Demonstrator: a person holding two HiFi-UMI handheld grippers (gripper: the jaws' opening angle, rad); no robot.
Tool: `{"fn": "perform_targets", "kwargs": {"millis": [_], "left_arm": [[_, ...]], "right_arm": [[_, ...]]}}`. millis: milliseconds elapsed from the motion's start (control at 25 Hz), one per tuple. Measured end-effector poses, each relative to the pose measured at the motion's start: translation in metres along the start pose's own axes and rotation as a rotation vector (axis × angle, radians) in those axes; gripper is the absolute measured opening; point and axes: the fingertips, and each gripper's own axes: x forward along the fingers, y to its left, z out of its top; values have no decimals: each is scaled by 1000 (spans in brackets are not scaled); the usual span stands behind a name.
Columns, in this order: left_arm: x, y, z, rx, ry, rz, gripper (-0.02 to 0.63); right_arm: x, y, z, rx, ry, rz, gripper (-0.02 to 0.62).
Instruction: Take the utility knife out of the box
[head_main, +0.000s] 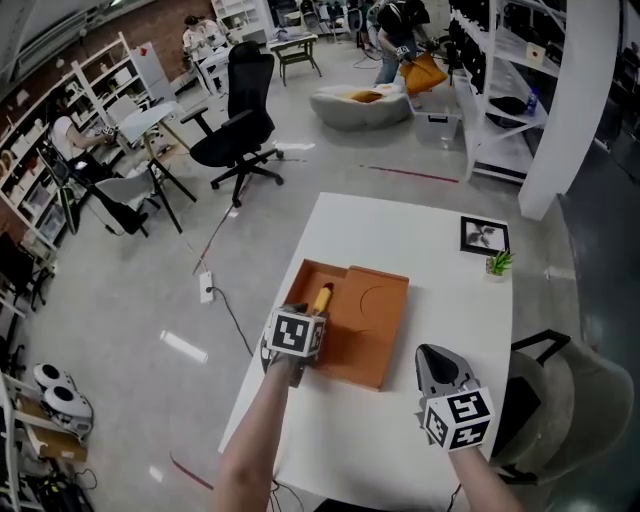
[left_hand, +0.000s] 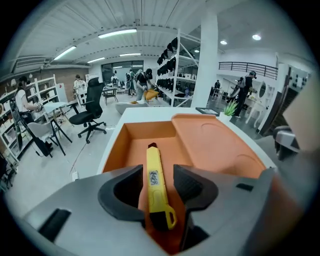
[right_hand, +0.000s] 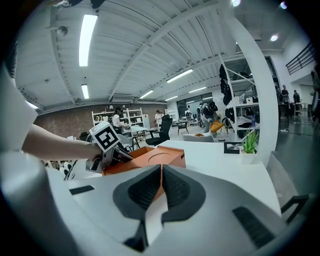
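Observation:
An orange box (head_main: 372, 322) lies open on the white table (head_main: 400, 240). A yellow utility knife (head_main: 322, 298) lies in its left compartment. My left gripper (head_main: 311, 313) reaches down into that compartment from the near side. In the left gripper view its jaws stand open on either side of the knife (left_hand: 153, 172), with a gap between each pad and the knife's body. My right gripper (head_main: 433, 356) hovers over the table to the right of the box, shut with nothing between its pads (right_hand: 170, 187). The right gripper view shows the box (right_hand: 155, 159) ahead and to the left.
A small potted plant (head_main: 498, 263) and a framed picture (head_main: 485, 236) sit at the table's far right corner. A black office chair (head_main: 240, 135) stands on the floor beyond the table. A grey seat (head_main: 575, 400) is close to the table's right edge.

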Motion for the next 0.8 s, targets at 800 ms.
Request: {"fn": "perform_targets", "kwargs": {"millis": [800], "left_arm": [[24, -3, -27, 1, 234, -81, 167]], "right_arm": [[2, -7, -8, 17, 13, -14, 2]]}}
